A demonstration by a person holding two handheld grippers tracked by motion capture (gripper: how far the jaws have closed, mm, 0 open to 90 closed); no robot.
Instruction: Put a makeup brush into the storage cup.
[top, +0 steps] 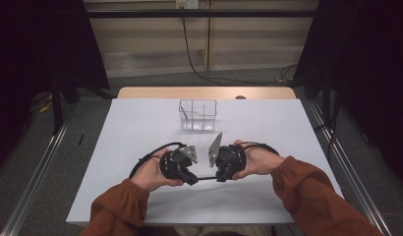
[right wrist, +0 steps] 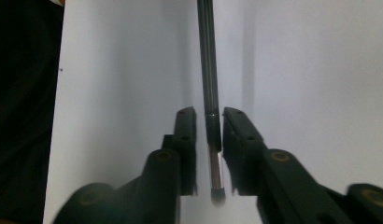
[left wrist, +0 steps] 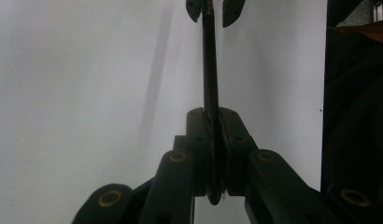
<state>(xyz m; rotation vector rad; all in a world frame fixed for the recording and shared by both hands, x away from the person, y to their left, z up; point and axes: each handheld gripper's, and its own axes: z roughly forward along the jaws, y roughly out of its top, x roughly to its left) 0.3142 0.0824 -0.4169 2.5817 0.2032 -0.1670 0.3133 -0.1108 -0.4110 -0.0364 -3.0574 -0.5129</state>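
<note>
Low in the frame centre, left gripper and right gripper facing each other, a thin black pen bridging them above the white table. Left jaws pressed tight on one end of the pen. Right jaws slightly spread around the other end, a small gap visible. Farther up, centre: a clear box, well apart.
</note>
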